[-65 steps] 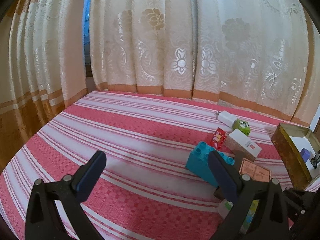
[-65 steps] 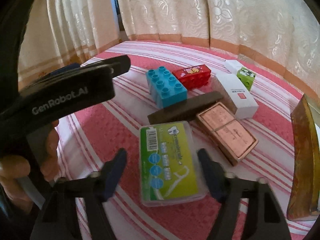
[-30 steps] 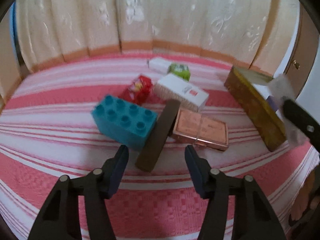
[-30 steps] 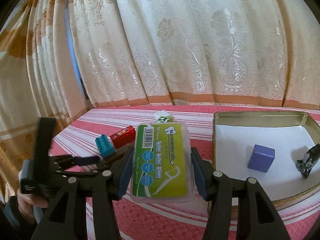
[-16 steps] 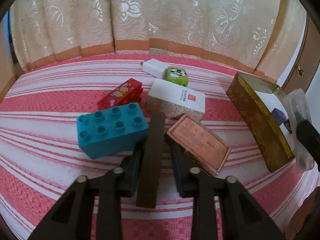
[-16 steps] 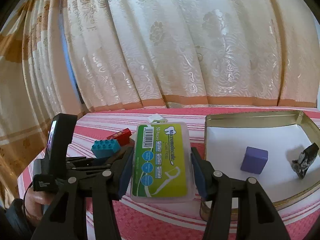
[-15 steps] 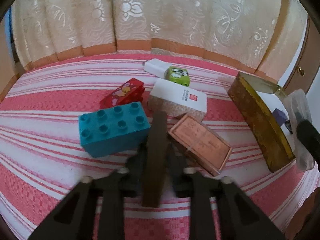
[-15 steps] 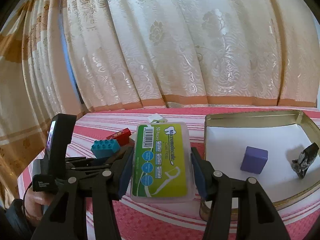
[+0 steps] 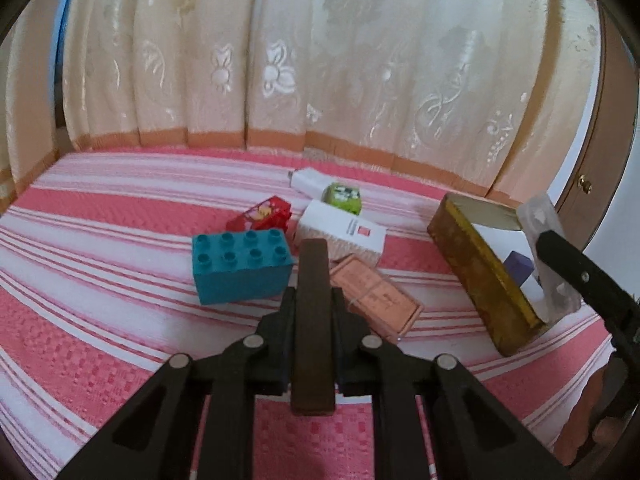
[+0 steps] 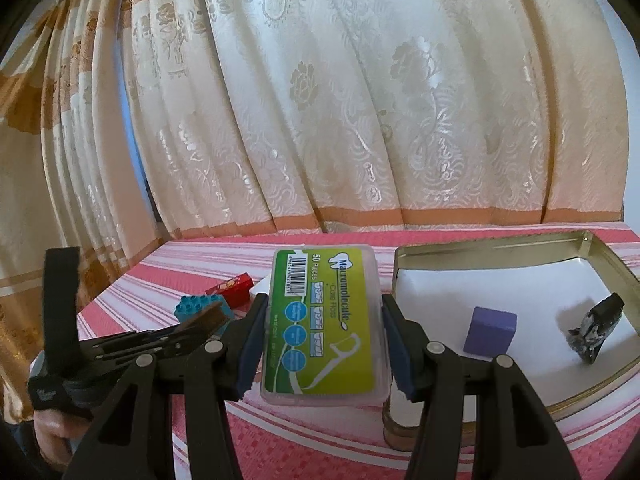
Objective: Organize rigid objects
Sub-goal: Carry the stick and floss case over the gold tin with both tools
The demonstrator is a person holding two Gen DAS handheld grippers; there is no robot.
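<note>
The left hand-held gripper is clenched on a dark brown bar, which lies lengthwise between its jaws and sticks out past them both forward and back. The front end of the bar appears lifted above the pink striped cloth. Just ahead and to the left of this hand-held gripper lies a teal building brick, studs up. Beyond the brick there is a red block. Ahead and slightly to the right, a copper-coloured flat box lies partly under the bar's line, and behind it a white carton is touching it. Farther away lie a white and green small pack. Well to the right stands a golden tin.

The right hand-held gripper is grasping a clear floss pick box with a green label, both pads pressing its long sides. This box is held above the cloth, just left of the tin's near corner. Inside the tin, to the right of this hand-held gripper, a purple cube rests on the white lining, and farther right lies a dark crumpled piece. To the left, a person's hand holds the other tool.
</note>
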